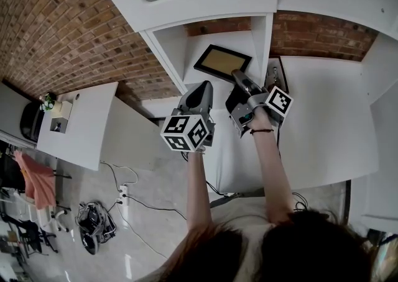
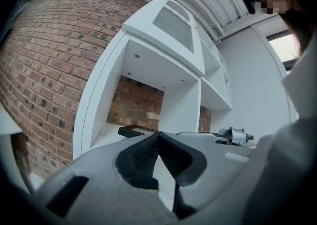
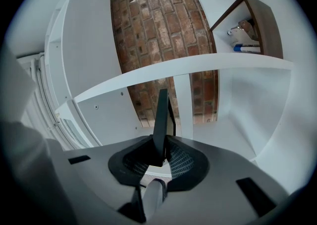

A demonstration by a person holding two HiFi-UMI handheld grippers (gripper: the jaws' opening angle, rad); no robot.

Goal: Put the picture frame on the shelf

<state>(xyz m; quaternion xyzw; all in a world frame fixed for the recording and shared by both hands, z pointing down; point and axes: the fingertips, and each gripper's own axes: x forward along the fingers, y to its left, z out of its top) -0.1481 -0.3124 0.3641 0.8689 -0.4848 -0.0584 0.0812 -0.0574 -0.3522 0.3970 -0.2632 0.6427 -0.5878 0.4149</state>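
Note:
The picture frame is dark with a tan middle and sits inside the open compartment of the white shelf unit, in the head view. My right gripper is shut on its near edge. In the right gripper view the frame stands edge-on between the pads of the right gripper. I cannot tell whether it rests on the shelf floor. My left gripper hovers just left of it, in front of the compartment, shut and empty. The left gripper view shows the left gripper below the frame.
A brick wall backs the shelf unit and its divider. A small wooden wall box holding small items hangs to the right. A white side table with small objects stands at the left. Cables and a power strip lie on the floor.

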